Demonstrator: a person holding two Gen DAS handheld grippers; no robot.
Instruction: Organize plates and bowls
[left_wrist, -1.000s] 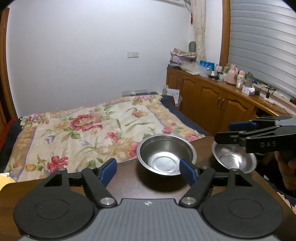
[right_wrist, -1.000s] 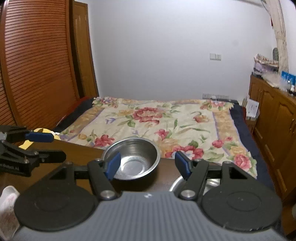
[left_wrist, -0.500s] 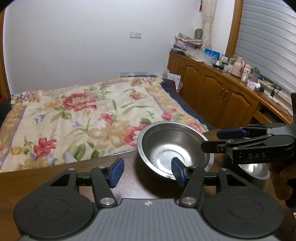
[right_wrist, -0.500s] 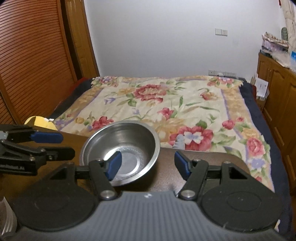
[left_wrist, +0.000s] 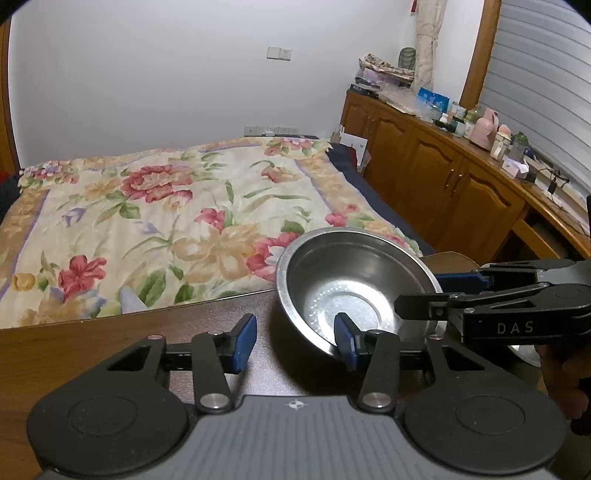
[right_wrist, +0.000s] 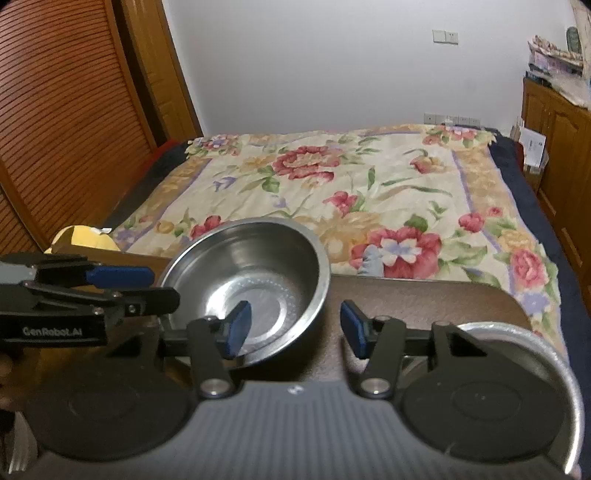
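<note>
The steel bowl (left_wrist: 354, 284), with nothing in it, sits at the far edge of the dark wooden table (left_wrist: 110, 339); the closing left gripper (left_wrist: 295, 336) and right gripper (right_wrist: 295, 325) each straddle its near wall with fingers apart. A second steel dish (right_wrist: 561, 365) lies mostly hidden behind the right gripper. Beyond are a floral bedspread (left_wrist: 166, 221) and wooden cabinets (left_wrist: 424, 173).

dim indoor light is falling evenly; the steel bowl (left_wrist: 354, 291) is glinting softly inside. fisheye bending is curving the far walls, corners are darkening, and near gripper bodies are blurring slightly.
</note>
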